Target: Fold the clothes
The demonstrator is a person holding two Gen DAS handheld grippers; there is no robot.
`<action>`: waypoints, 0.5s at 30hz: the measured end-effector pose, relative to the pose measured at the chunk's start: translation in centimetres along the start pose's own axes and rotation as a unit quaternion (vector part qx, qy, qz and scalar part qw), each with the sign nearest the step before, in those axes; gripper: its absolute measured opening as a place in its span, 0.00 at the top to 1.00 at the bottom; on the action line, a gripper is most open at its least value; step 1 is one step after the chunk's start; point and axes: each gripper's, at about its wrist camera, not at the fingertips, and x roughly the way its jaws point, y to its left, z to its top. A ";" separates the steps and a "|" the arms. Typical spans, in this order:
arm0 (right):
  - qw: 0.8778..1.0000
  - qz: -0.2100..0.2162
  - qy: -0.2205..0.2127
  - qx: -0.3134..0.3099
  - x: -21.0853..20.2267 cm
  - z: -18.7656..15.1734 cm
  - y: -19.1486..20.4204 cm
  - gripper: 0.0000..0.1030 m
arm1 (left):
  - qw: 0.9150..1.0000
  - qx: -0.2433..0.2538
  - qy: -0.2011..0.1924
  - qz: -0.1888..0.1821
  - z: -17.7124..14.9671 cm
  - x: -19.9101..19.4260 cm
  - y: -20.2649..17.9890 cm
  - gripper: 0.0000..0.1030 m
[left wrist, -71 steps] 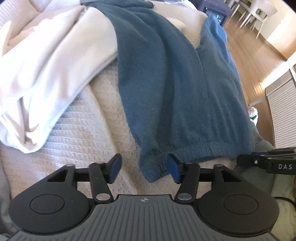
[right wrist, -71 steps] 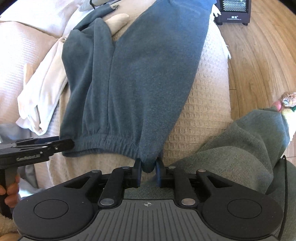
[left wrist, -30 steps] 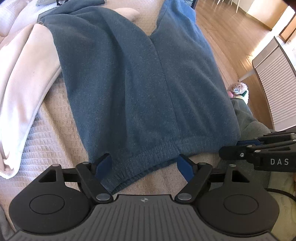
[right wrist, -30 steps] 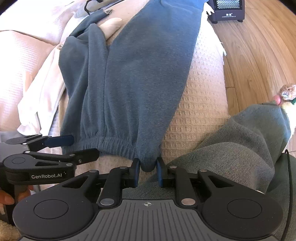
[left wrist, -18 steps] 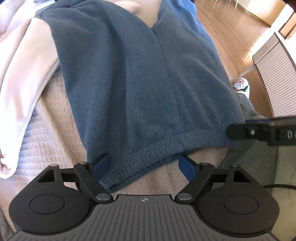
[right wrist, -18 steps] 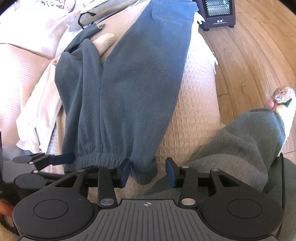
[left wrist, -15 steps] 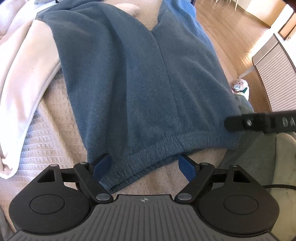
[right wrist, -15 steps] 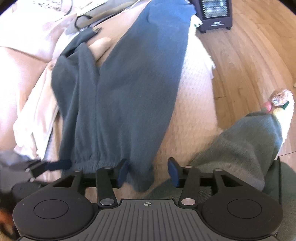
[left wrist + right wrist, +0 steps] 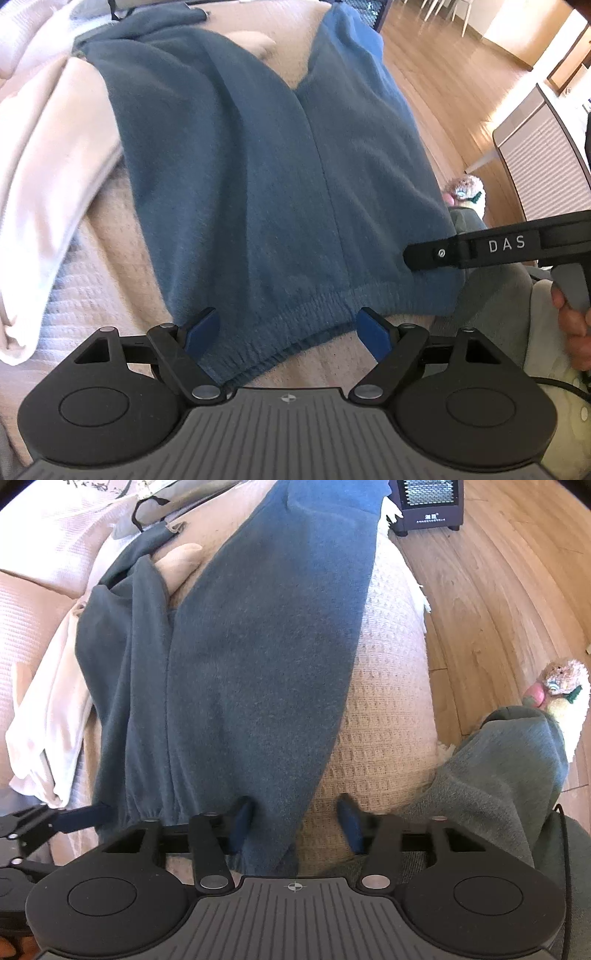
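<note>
The blue trousers lie flat on the bed, legs stretching away, waistband between the released left hand-held gripper pads; the right hand-held gripper, unclenched but closing, straddles its right corner

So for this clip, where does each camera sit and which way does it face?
Left wrist: on the left gripper, angled down at the blue trousers' waistband; right gripper and a hand show at right.
Right wrist: on the right gripper, closing, waistband corner between its jaws; left gripper's tip at left.
Shared: trousers, cream blanket, white garment.
</note>
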 end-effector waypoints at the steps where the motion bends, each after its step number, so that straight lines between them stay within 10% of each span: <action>1: 1.000 0.002 -0.005 -0.002 -0.2 0.0 0.1 0.74 | 1.000 0.000 0.001 -0.001 -0.1 0.0 0.0 0.22; 3: 1.000 0.006 -0.019 -0.008 -0.8 -0.2 0.4 0.86 | 1.000 -0.001 0.002 -0.002 -0.3 -0.3 0.3 0.22; 15: 0.989 0.052 -0.076 -0.113 -5.4 0.2 7.2 0.89 | 1.000 -0.017 0.013 -0.018 -1.9 -2.2 3.0 0.22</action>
